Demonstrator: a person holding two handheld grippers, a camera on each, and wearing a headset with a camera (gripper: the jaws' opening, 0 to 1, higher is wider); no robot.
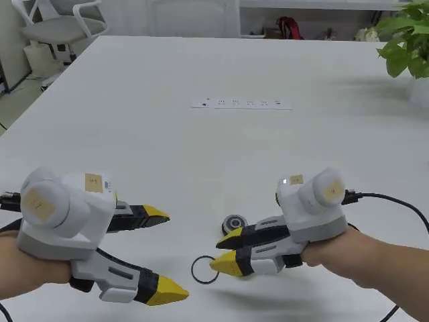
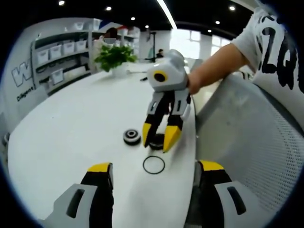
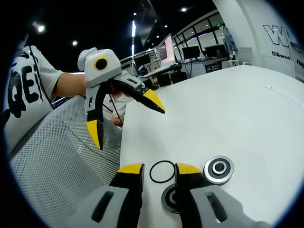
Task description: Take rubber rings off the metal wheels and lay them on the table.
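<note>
A thin black rubber ring [image 1: 192, 270] lies flat on the white table [image 1: 221, 141]. My right gripper [image 1: 226, 250] hovers just right of it, open, with nothing clamped. One small metal wheel [image 1: 234, 223] sits just behind its upper jaw. In the right gripper view the ring [image 3: 162, 171] lies ahead of the jaws, a silvery wheel [image 3: 218, 169] is to the right, and a darker wheel [image 3: 167, 199] is partly hidden by one jaw. My left gripper [image 1: 163, 252] stands wide open to the ring's left. The left gripper view shows the ring [image 2: 154, 165], the right gripper [image 2: 159, 138] and both wheels [image 2: 132, 137].
A white power strip [image 1: 241, 104] lies at mid-table. A potted green plant [image 1: 409, 40] stands at the far right corner and an office chair [image 1: 60, 23] at the far left. A cable [image 1: 395, 201] trails from the right gripper. The table's near edge borders a mesh chair [image 2: 247, 142].
</note>
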